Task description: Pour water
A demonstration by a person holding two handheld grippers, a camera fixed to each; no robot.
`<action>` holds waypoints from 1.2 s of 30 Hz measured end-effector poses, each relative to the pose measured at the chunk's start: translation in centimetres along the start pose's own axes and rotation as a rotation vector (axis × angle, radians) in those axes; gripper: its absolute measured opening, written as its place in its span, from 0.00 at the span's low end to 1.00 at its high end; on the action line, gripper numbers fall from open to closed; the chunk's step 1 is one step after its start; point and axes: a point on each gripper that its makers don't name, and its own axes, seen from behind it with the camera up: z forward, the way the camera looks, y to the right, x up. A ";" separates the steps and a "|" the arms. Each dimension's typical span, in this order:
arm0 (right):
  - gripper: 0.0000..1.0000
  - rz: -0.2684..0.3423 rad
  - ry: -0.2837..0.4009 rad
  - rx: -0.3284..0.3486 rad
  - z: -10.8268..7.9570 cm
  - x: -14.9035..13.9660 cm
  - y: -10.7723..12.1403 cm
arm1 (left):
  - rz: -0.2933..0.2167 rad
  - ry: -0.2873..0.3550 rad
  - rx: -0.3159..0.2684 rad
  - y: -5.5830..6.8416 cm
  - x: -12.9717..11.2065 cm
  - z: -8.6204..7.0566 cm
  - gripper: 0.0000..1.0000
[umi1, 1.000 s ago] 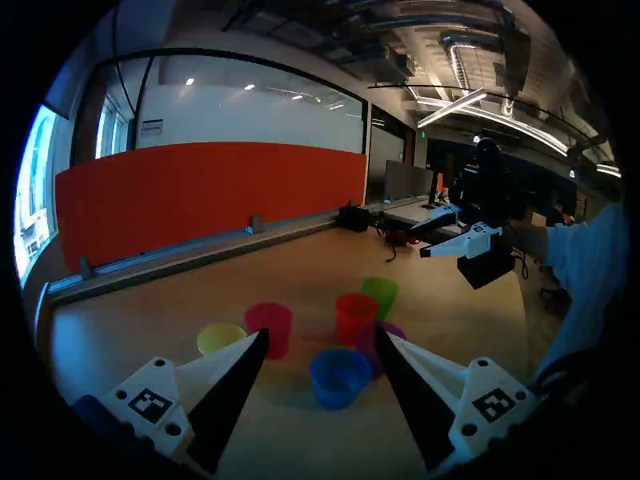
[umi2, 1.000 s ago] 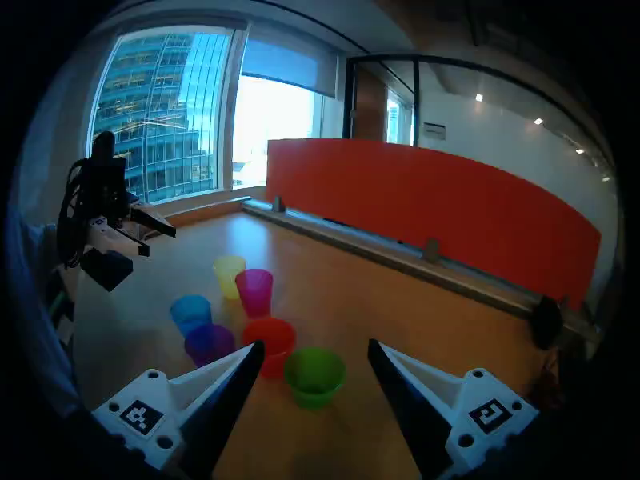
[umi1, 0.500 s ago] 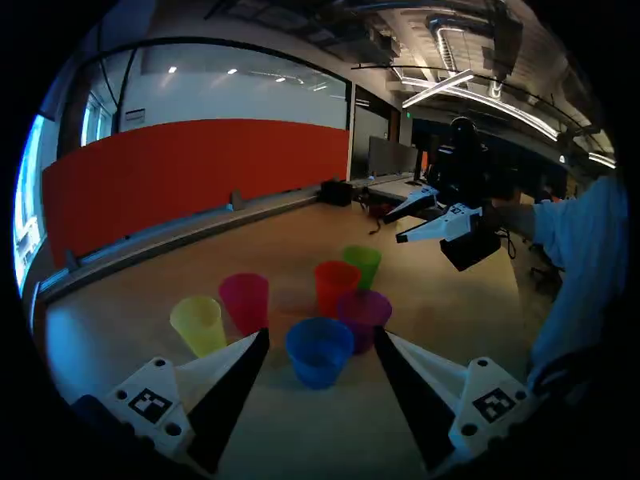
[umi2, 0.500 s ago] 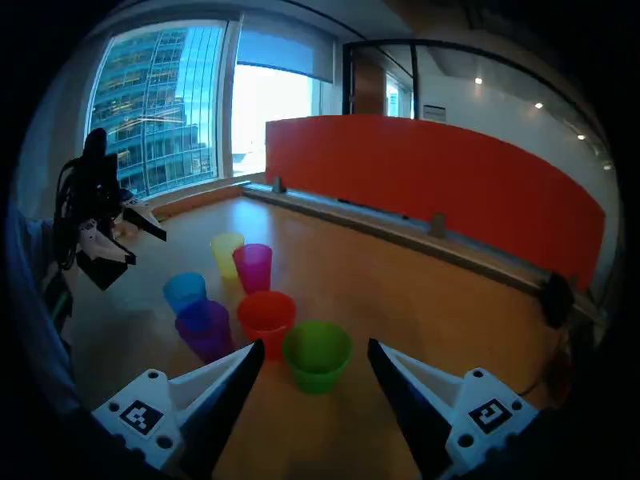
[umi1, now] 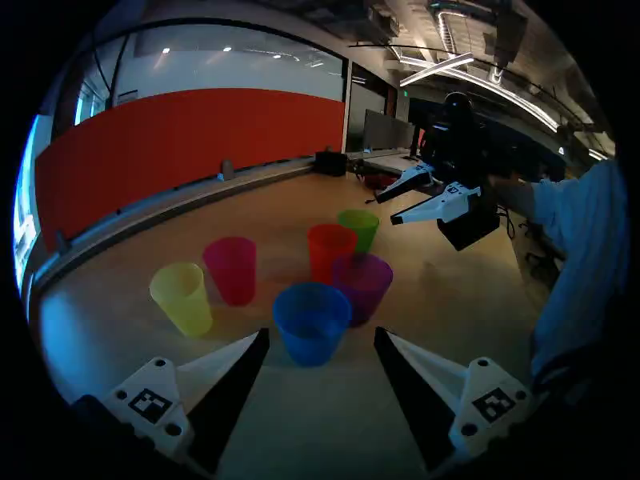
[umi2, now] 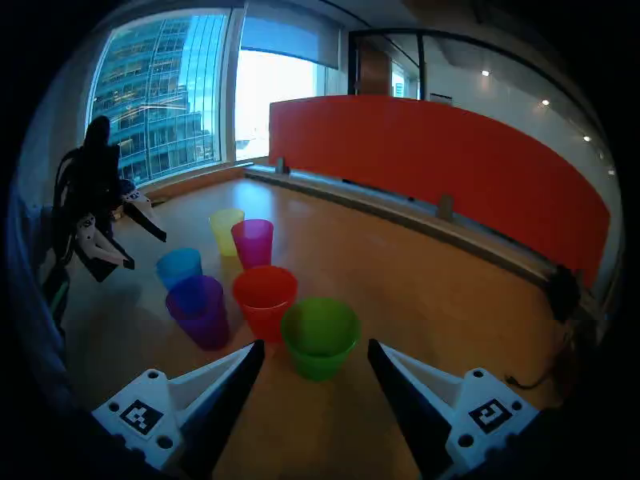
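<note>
Our left gripper and right gripper, spread and empty, have closed in. Blue cup sits near the left tips, green cup near the right; grasping likely follows.

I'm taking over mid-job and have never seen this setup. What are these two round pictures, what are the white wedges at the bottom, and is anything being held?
There is no robot arm. A person holds a hand-held gripper in each hand, and each gripper carries a fisheye camera looking out along its own jaws. The white wedges are those jaws. The left gripper faces the blue cup, and the right gripper faces the green cup. Each view also shows the other gripper farther off. On the wooden table there are also a yellow cup, a pink cup, a red cup and a purple cup. Both sets of jaws are open and hold nothing.
</note>
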 end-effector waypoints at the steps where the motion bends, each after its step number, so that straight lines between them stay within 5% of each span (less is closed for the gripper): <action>1: 1.00 -0.001 -0.004 0.000 0.1 -0.1 0.0 | 0.000 -0.006 0.000 0.0 -0.2 0.1 0.98; 15: 1.00 -0.012 -0.048 0.018 2.1 -1.3 0.0 | -0.016 -0.082 0.003 -0.8 -2.2 2.0 0.98; 36: 1.00 -0.032 -0.101 0.049 5.5 -2.2 0.1 | -0.016 -0.110 -0.035 -0.9 -2.4 5.2 0.98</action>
